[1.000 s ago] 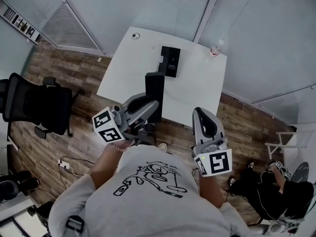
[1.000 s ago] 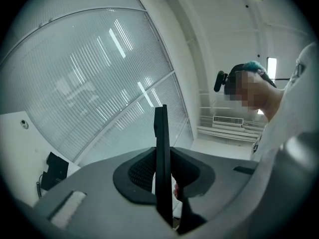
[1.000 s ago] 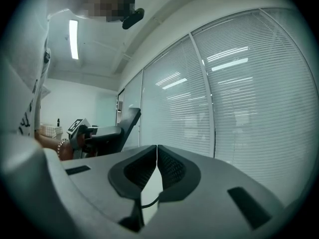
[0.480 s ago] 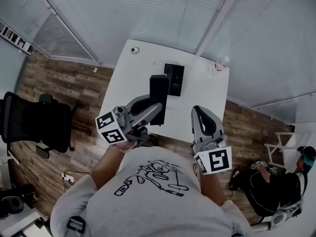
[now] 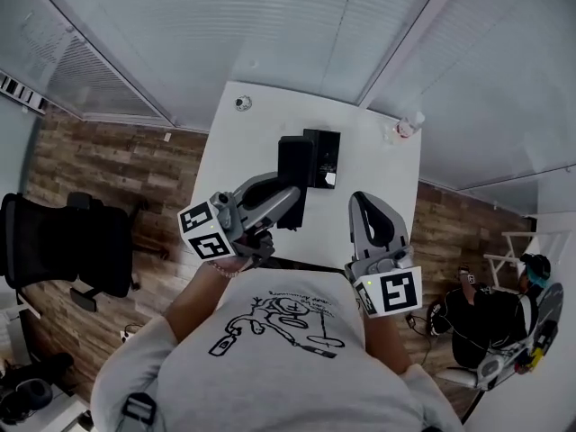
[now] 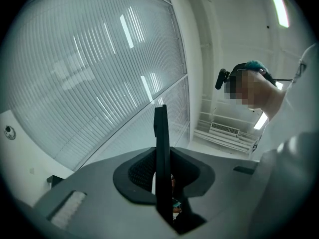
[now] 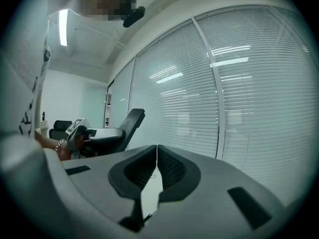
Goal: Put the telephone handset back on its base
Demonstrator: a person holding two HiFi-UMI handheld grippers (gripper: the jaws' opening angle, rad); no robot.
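The black telephone handset (image 5: 293, 171) is clamped in my left gripper (image 5: 286, 202), which is shut on its lower end. The handset hangs over the white table (image 5: 241, 151), just left of the black base (image 5: 324, 157) and overlapping its edge. In the left gripper view the handset (image 6: 160, 128) stands edge-on and upright between the pads of that gripper (image 6: 160, 159). My right gripper (image 5: 366, 202) is shut with nothing in it, near the table's front edge, right of the base. The right gripper view shows its pads closed (image 7: 156, 152) and the handset (image 7: 130, 121) off to the left.
A small round object (image 5: 243, 103) lies at the table's far left corner and a small clear container (image 5: 409, 124) at its far right corner. Blinded glass walls stand behind the table. A black office chair (image 5: 67, 237) is at the left, a seated person (image 5: 490, 318) at the lower right.
Both grippers have moved forward toward the table. The handset, earlier in front of the table's near edge, now hangs over the tabletop beside the base.
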